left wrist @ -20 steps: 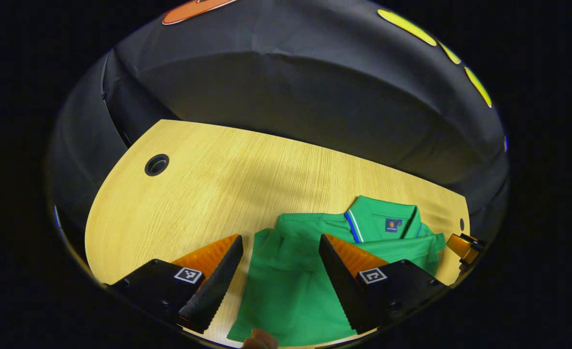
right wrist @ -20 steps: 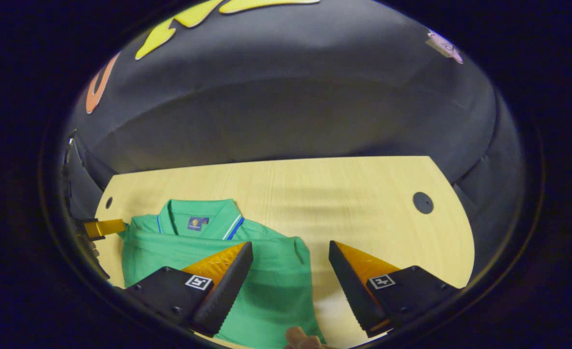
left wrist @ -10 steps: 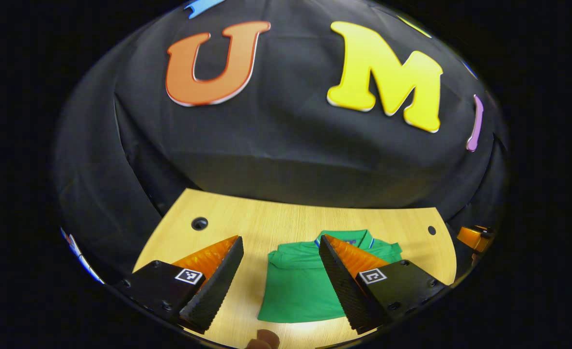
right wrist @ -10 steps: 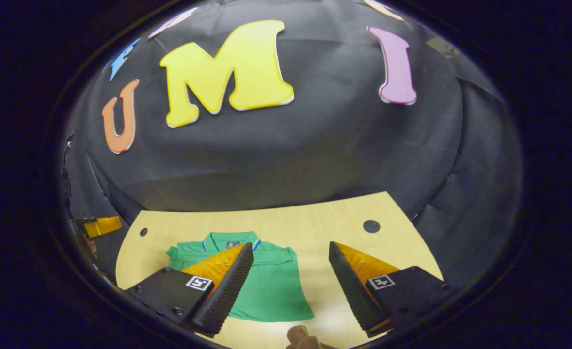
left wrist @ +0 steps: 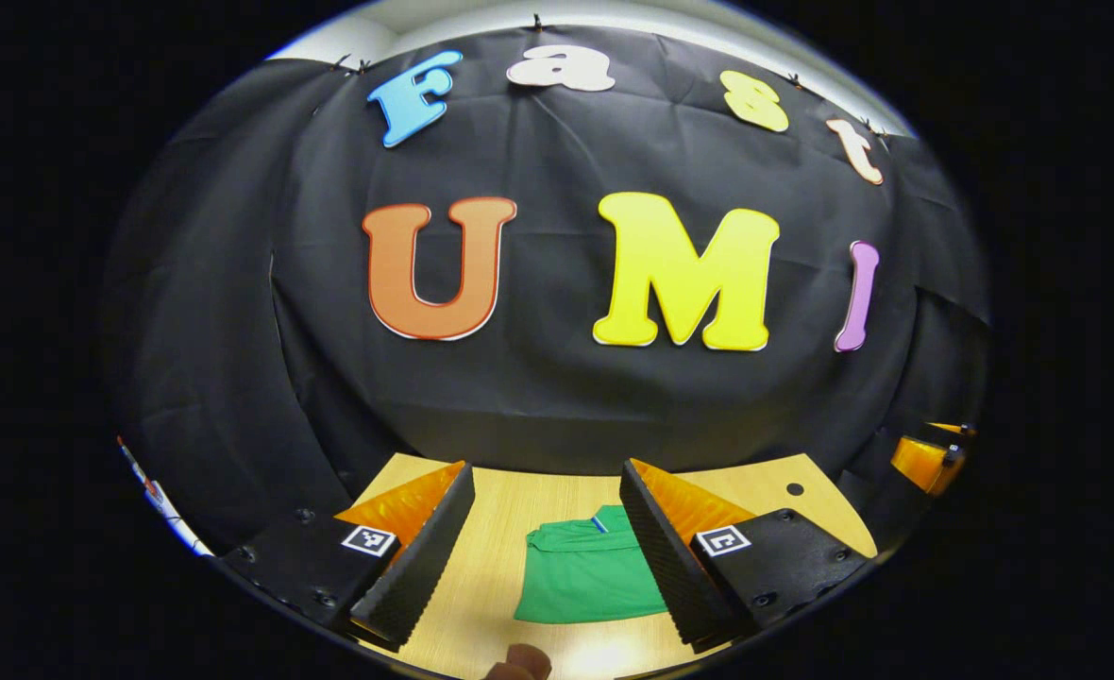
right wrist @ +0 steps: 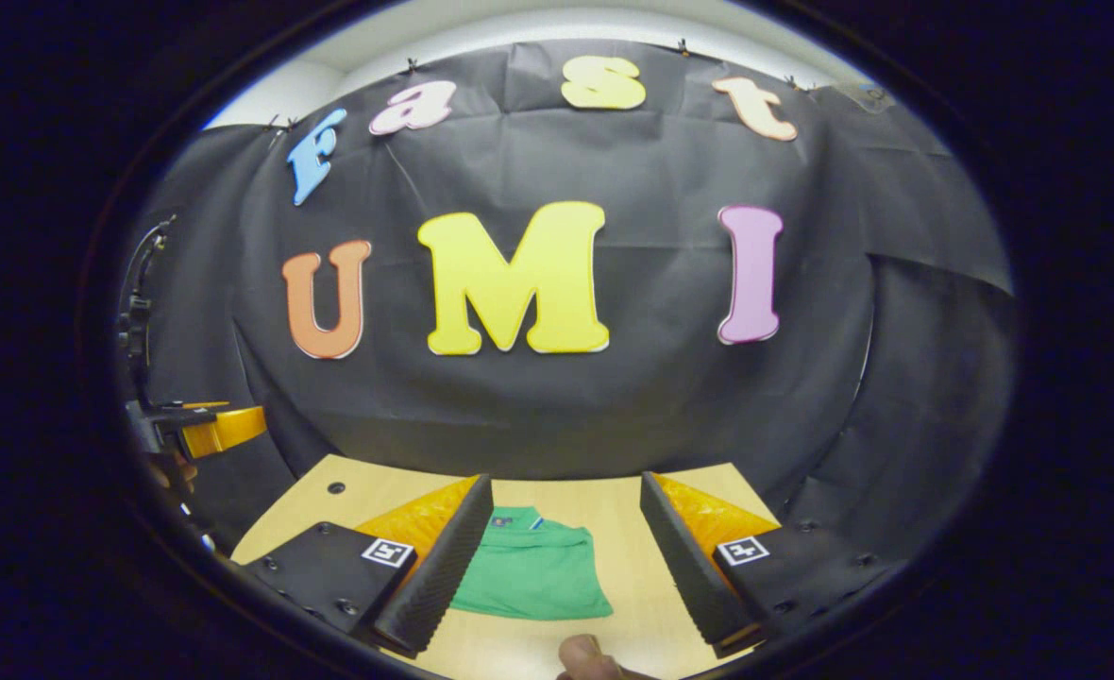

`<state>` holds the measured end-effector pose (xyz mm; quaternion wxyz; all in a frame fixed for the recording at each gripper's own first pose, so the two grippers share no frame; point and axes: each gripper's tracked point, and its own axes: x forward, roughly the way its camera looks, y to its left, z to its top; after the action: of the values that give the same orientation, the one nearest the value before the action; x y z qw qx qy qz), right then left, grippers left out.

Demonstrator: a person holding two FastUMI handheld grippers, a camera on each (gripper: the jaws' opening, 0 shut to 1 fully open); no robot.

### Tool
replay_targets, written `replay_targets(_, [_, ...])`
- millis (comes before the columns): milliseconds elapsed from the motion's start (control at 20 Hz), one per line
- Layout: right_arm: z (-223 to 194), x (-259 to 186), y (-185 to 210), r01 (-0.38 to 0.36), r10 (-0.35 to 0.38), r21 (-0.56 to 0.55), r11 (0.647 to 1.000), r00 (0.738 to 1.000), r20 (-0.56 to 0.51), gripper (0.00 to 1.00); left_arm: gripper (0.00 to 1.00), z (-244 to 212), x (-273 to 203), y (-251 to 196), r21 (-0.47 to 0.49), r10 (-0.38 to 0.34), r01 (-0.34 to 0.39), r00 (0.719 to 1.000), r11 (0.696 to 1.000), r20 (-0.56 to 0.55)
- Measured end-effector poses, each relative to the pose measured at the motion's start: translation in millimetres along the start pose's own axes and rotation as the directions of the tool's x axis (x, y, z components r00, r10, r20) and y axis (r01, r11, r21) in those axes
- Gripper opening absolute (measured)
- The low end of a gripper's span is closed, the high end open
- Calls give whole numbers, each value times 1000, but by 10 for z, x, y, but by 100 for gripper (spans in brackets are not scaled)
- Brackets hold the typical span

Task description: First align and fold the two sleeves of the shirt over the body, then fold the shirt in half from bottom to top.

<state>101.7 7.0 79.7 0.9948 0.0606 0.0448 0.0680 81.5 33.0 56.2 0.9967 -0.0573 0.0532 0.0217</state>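
Observation:
A green polo shirt (left wrist: pixel 590 581) lies folded into a compact rectangle on the wooden table (left wrist: pixel 510 510), collar toward the far wall. In the right gripper view the shirt (right wrist: pixel 533 576) sits low in the middle, between my fingers. My left gripper (left wrist: pixel 543 552) is open, raised well above and back from the shirt, holding nothing. My right gripper (right wrist: pixel 566 562) is also open and empty, lifted off the table. The right gripper shows far off at the right edge of the left gripper view (left wrist: pixel 925 458), and the left gripper at the left edge of the right gripper view (right wrist: pixel 208 430).
The table (right wrist: pixel 623 515) has round cable holes near its far corners (left wrist: pixel 795 489) (right wrist: pixel 335 488). The black cloth wall stands just behind its far edge. A fingertip (right wrist: pixel 585 654) shows at the bottom of each view.
Both grippers have pulled up and back from the shirt, so it looks smaller and lower in both views. The shirt lies still. Both grippers stayed open.

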Motion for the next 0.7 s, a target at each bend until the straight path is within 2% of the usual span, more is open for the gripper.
replay_targets(50, [29, -90, 19, 5, -5, -2, 1000, 1000, 21, 100, 99, 24, -128, -39, -2, -12, 12, 1000, 1000, 9])
replay_targets(300, [148, -581, 115, 15, -12, -38, 999, 995, 94, 100, 99, 83, -682, -32, -7, -5, 6, 996, 1000, 87])
replay_targets(350, [104, -653, 145, 11, -7, -45, 999, 995, 98, 94, 99, 63, -770, -32, 3, -7, 7, 995, 1000, 96])
replay_targets(450, [35, -782, 214, -3, 10, -67, 998, 995, 104, 94, 99, 10, -913, -23, 9, -7, 6, 995, 1000, 97])
replay_targets(500, [36, -840, 242, -7, 14, -74, 997, 994, 107, 100, 99, -14, -980, -26, 1, -9, 9, 996, 1000, 93])
replay_targets(550, [46, -892, 286, -7, 16, -75, 997, 993, 114, 94, 99, -23, -1044, -16, -8, -4, 5, 995, 1000, 97])
replay_targets(700, [40, -962, 395, -19, 25, -53, 998, 992, 124, 94, 99, 48, -1201, -3, -23, 11, -8, 989, 1000, 150])
